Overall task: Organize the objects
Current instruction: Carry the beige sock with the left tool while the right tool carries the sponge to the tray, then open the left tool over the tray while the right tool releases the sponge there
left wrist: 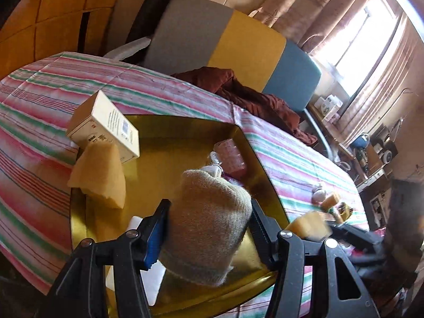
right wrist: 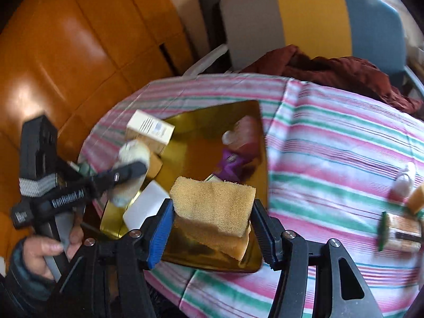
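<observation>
My left gripper [left wrist: 209, 206] is shut on a beige knitted roll [left wrist: 209, 228] and holds it over the near end of a gold tray [left wrist: 169, 164]. In the right wrist view the same left gripper [right wrist: 129, 171] shows at the left with the roll [right wrist: 131, 175], a hand on its handle. A yellow sponge [right wrist: 214, 206] sits between the fingers of my right gripper [right wrist: 212, 206], which is shut on it above the tray's [right wrist: 201, 143] near corner. The tray holds another yellow sponge [left wrist: 100, 175], a pink container [left wrist: 230, 159], a white block [right wrist: 145, 206] and a purple packet [right wrist: 230, 164].
A cream box [left wrist: 106, 124] leans on the tray's far left rim. On the striped cloth [right wrist: 331, 137] to the right lie a small white object [right wrist: 402, 182], a sponge piece [right wrist: 417, 198] and a green-edged brush [right wrist: 397, 230]. A brown garment [right wrist: 331, 71] and a chair [left wrist: 238, 42] stand behind.
</observation>
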The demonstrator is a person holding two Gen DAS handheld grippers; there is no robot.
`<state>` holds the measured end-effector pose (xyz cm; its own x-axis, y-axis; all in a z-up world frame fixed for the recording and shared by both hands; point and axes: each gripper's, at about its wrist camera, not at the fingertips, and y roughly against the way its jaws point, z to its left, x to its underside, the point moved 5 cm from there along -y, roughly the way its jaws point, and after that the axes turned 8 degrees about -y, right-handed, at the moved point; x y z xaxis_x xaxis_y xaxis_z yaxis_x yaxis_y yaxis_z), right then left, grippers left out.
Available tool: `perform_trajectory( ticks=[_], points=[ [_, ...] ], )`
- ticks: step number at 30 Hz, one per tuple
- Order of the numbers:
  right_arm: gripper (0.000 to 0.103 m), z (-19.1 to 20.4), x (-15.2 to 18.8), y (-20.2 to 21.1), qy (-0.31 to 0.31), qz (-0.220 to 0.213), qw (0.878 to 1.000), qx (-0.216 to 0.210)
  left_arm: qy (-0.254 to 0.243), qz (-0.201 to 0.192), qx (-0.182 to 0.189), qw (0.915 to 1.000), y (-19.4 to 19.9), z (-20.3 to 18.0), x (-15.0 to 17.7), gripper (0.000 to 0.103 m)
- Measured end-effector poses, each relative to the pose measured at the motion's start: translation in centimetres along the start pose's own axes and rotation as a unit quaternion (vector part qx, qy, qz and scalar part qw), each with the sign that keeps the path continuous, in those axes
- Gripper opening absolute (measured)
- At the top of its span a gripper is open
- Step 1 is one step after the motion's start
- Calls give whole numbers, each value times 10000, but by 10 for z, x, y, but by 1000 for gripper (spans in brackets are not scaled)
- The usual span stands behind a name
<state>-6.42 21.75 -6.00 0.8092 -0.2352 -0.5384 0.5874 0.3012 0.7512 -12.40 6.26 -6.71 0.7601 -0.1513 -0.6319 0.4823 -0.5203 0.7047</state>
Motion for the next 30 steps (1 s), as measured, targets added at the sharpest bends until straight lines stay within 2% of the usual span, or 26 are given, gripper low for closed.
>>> perform_trajectory(
  ticks=[5, 16, 20, 23, 25, 27, 30],
  points=[
    [60, 12, 13, -13, 288, 223, 9993, 69, -59, -31, 2, 10000, 1, -1, -4, 58],
    [62, 8, 18, -24, 170, 329, 9993, 44, -29, 99, 8, 9999, -12, -2, -6, 59],
    [63, 8, 21, -31, 169, 401, 9991, 16, -125, 132, -226, 9996, -13, 3, -1, 59],
    [73, 11, 25, -35, 201, 468, 9987, -70, -245, 165, -476, 9984, -10, 10, 7, 59],
    [90, 11, 27, -35, 188, 516, 9984, -151, -253, 223, -680, 9971, -7, 18, 14, 59],
    [94, 13, 26, -32, 180, 472, 9985, -217, -236, 257, -905, 9953, -1, 27, 21, 59],
    [96, 11, 25, -25, 137, 421, 9988, -218, -246, 250, -1178, 9924, 9, 37, 29, 61]
  ],
)
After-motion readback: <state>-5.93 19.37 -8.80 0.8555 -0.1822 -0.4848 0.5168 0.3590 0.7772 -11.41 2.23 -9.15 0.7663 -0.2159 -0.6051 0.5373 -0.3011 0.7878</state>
